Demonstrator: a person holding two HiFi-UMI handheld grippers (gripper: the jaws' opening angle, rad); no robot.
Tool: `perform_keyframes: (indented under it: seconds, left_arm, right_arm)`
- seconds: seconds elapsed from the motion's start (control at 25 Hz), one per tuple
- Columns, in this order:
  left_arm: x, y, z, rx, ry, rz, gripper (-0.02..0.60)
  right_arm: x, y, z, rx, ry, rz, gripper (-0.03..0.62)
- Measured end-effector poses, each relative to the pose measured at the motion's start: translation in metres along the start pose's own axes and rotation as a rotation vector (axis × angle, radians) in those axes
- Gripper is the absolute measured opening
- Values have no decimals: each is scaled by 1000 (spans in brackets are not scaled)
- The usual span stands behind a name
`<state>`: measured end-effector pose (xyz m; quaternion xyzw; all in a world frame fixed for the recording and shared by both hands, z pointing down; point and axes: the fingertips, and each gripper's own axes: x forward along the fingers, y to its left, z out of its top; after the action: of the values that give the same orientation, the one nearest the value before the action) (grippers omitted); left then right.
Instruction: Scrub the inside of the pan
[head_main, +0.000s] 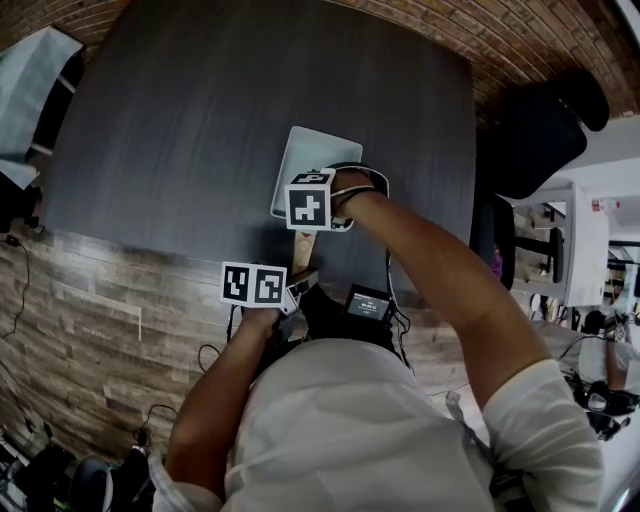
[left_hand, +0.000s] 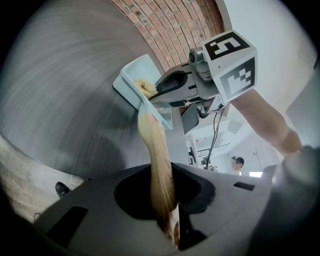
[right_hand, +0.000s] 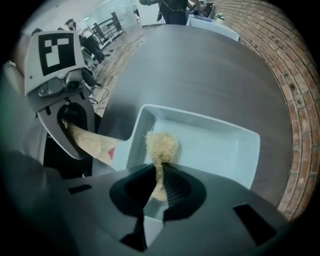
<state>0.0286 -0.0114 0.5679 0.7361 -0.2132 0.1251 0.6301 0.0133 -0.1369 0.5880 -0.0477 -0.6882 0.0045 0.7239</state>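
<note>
Pale rectangular pan (head_main: 305, 150) sits on the dark table (head_main: 190, 120), near its near edge, wooden handle (left_hand: 157, 155) pointing toward us. We have the left gripper (left_hand: 172, 220) clamped on that handle. Our right gripper (right_hand: 157, 185) points down and pinches a tan fibrous scrubber (right_hand: 161, 147) inside the pan, by the handle-side wall.

Smooth pale pan (right_hand: 215, 145), wooden handle (left_hand: 157, 160), coarse fibrous scrubber (right_hand: 161, 146).

The pan (head_main: 305, 155) is set on the table (head_main: 190, 120) by its near edge, its handle (left_hand: 157, 150) clamped in the left tongs (left_hand: 170, 220), and the scrub wad (right_hand: 161, 146), pinched in the right tongs (right_hand: 159, 184), is found inside by the handle-side wall.
</note>
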Motion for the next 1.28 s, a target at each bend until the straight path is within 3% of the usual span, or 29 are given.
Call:
perform_keyframes:
  seconds: [0.16,0.36,0.56,0.92,1.08,1.28]
  left_arm:
    - [-1,1,0,-2,6,2,74]
    - [-3,0,0,-10,2,-4,72]
    - [-3,-1,-1,-20,2,-13,72]
    - [-5,-3,3,-48,-29,-33,71]
    - [-4,-2,2,-48,-27,-29,71]
    - [-5,-2,0,-36,-6,-14,71]
  right_arm:
    - [0,19,5,19,-34,109,44]
    - [-6,21,4,71,-90,148,43]
    - [-29,-7,-14,214,-238,9,44]
    - [-73,-77,-93,599,-447,-189,44]
    - [-76,-97,-125,689,-428,-269,44]
    - [-50,-102,-158,835,-345,-250,44]
